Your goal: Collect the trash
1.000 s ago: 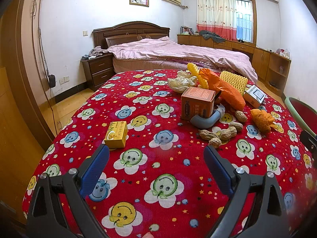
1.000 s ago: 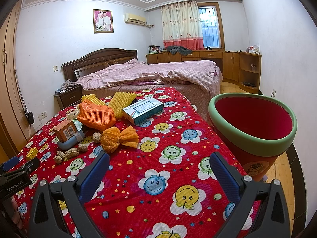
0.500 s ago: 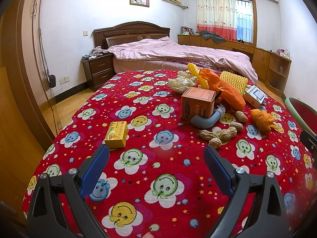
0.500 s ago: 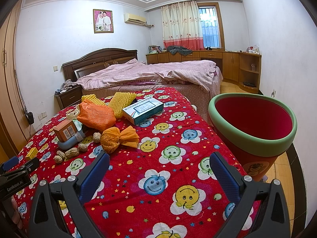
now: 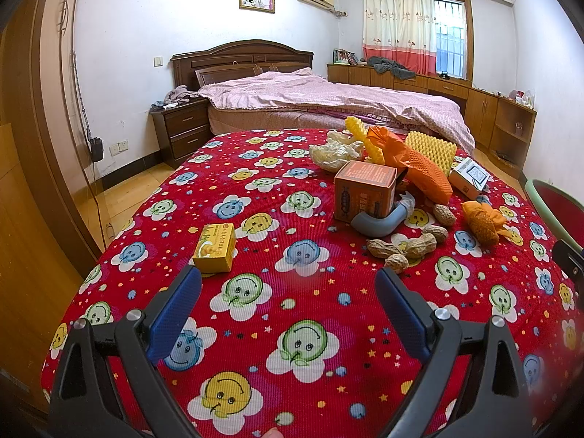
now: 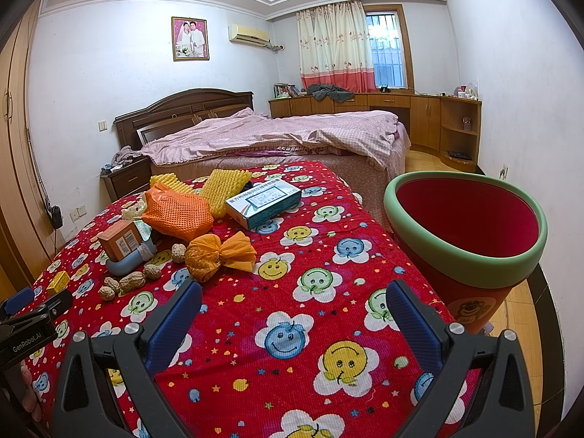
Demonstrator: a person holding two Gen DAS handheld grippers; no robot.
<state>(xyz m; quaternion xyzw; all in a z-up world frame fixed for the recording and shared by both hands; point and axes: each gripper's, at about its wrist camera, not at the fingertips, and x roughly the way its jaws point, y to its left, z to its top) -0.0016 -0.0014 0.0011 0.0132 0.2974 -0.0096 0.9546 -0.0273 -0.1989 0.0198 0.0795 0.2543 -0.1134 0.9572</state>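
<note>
Nothing has shifted since the earlier frames: left tongs (image 5: 288,284) and right tongs (image 6: 294,297) stay released above the table (image 5: 255,314); trash pile (image 6: 179,215) ahead, bin (image 6: 471,233) right of the right tongs.

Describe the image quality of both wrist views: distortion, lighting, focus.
Left wrist view: strong fisheye bending, the wardrobe bows, dark corner vignetting, soft even daylight, the yellow box sharp. Right wrist view: same barrel distortion, the window bright but not blown out, the red bin crisp, faint shadows only.
</note>
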